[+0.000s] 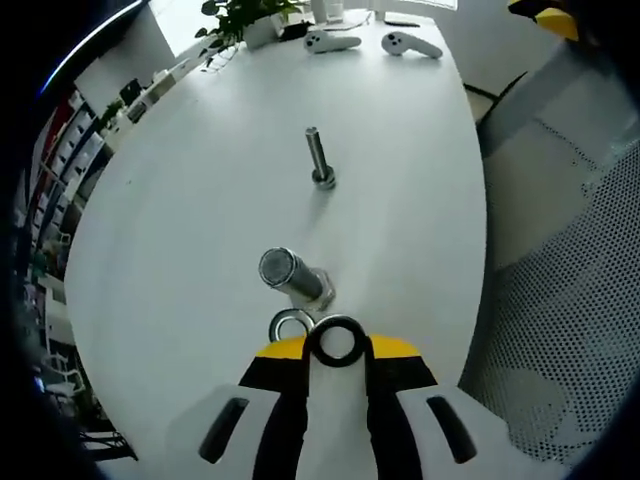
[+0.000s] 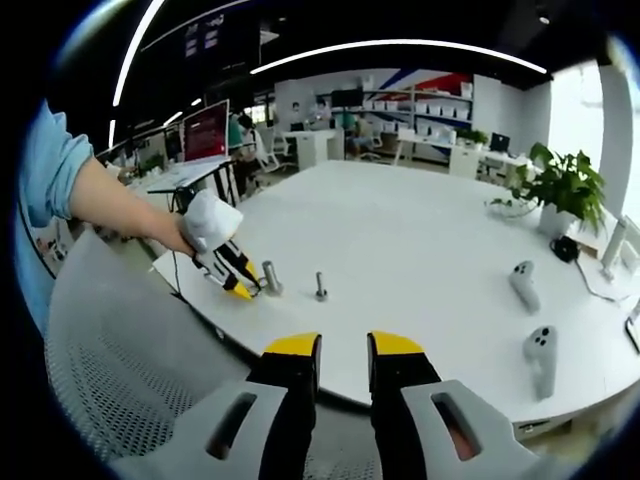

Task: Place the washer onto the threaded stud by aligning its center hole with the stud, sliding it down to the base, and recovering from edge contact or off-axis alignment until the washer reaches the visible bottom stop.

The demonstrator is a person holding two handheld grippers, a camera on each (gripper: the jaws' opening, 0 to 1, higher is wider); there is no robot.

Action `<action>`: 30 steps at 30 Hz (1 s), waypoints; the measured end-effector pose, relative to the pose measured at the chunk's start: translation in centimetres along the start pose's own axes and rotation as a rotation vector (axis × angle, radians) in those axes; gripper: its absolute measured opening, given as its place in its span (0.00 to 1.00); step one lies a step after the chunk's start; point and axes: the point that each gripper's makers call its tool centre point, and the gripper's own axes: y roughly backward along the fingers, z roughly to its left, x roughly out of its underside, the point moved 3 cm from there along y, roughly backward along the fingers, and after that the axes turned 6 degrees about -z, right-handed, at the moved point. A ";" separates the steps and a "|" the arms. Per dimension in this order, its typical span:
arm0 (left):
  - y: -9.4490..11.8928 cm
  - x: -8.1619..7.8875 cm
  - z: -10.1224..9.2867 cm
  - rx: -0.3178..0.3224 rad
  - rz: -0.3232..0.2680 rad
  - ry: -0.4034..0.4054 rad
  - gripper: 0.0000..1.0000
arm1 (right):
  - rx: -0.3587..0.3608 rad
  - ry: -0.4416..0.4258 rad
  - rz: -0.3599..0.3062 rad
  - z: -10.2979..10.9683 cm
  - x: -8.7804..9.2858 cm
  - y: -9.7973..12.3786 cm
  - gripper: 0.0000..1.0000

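Between the left gripper (image 1: 338, 352) fingers, closed on it, washer (image 1: 336, 341), just beside stud (image 1: 291, 275), right gripper (image 2: 343, 352) fingers slightly apart, empty

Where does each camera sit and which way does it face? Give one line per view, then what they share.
Left gripper view: rides the left gripper, angled down at the table; it is shut on the washer just short of the near stud.
Right gripper view: rides the right gripper, off the table edge, facing across it; a sleeved arm shows.
Shared: both studs, far stud, controllers, plant.
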 end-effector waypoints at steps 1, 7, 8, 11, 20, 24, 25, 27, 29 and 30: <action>0.2 0.0 0.0 0.000 0.003 -0.004 0.19 | 0.000 0.001 0.000 0.0 0.0 0.0 0.21; 1.6 -0.4 0.2 -0.003 0.000 -0.009 0.19 | 0.000 0.004 -0.001 0.0 0.0 0.0 0.20; 1.9 -0.7 0.4 -0.007 -0.005 -0.012 0.19 | -0.001 0.005 -0.001 0.0 0.0 0.0 0.20; 2.7 -1.3 0.7 -0.017 -0.020 -0.003 0.19 | -0.002 0.005 0.001 -0.1 0.0 -0.1 0.20; 4.5 -3.2 1.9 -0.047 -0.051 -0.024 0.18 | -0.003 0.006 0.002 -0.2 0.0 -0.1 0.20; 4.9 -4.0 2.2 -0.053 -0.060 -0.030 0.18 | -0.003 0.007 0.001 -0.2 0.0 -0.1 0.20; 5.0 -4.2 2.2 -0.055 -0.062 -0.031 0.18 | -0.002 0.006 0.000 -0.2 0.0 -0.1 0.20; 5.0 -4.5 2.2 -0.054 -0.064 -0.034 0.18 | -0.002 0.006 0.000 -0.2 0.0 -0.1 0.20; 4.8 -4.9 2.2 -0.051 -0.067 -0.035 0.18 | -0.001 0.006 -0.001 -0.2 0.0 -0.1 0.20; 4.7 -5.0 2.0 -0.048 -0.067 -0.036 0.18 | -0.002 0.006 -0.001 -0.2 0.0 -0.1 0.20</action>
